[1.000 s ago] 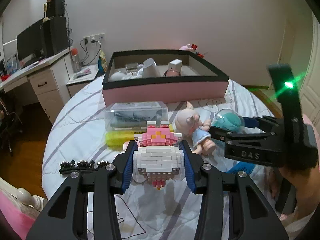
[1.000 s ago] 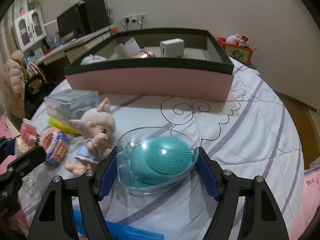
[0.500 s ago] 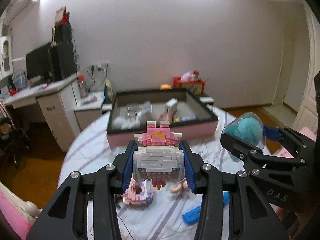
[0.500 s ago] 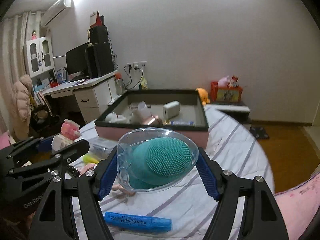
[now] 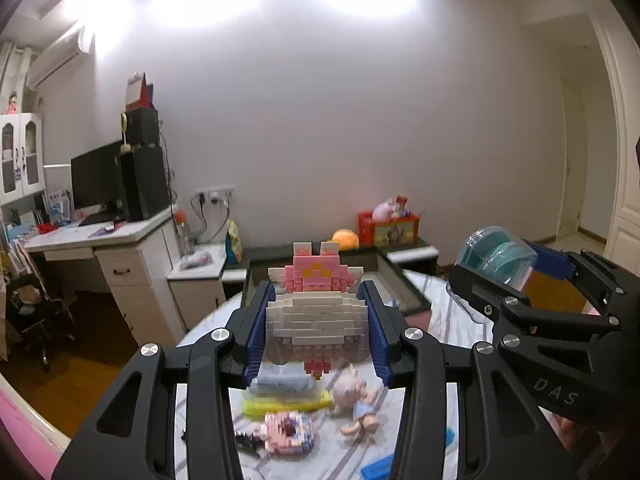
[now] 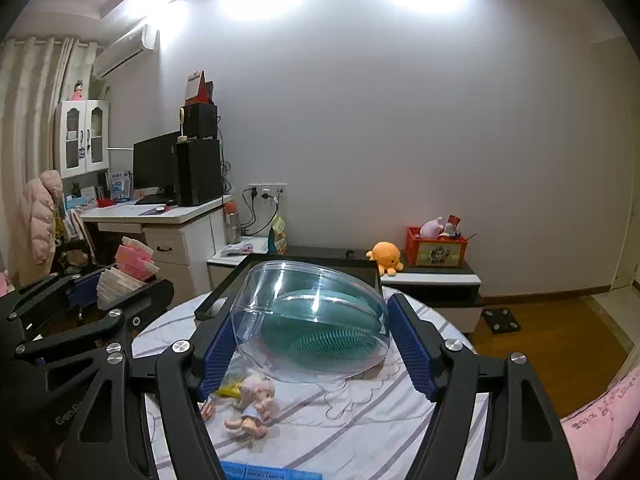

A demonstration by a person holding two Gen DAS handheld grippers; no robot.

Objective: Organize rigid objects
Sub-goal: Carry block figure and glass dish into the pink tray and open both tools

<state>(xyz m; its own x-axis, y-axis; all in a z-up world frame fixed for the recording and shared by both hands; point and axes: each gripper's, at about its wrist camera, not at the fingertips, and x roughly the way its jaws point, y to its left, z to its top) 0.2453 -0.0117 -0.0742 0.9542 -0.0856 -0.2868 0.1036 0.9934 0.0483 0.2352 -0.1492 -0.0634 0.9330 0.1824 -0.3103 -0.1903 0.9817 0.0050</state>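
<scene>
Two grippers are held high above the striped round bed (image 6: 360, 412), each carrying a load. The dark-rimmed box (image 6: 224, 292), at twelve o'clock on the bed, is mostly hidden behind the held things in both views.

From the left wrist camera, the left gripper (image 5: 318, 332) pinches a white and pink brick-built figure (image 5: 316, 316) between its blue pads, and the right gripper (image 5: 516, 276) shows at three o'clock. Only this view shows, on the bed below, a second brick toy (image 5: 286, 432) at six o'clock, a yellow item (image 5: 288, 406) just above it, and a blue piece (image 5: 378, 470) at five o'clock.

From the right wrist camera, the right gripper (image 6: 310, 344) clamps a clear dome case (image 6: 312, 316) with a teal bristled brush (image 6: 332, 342) inside. The left gripper (image 6: 116, 284) sits at nine o'clock, seen side-on. Only here a blue labelled strip (image 6: 264, 472) shows at the bottom edge.

Both views catch the small doll (image 6: 252, 404) lying on the bed.
</scene>
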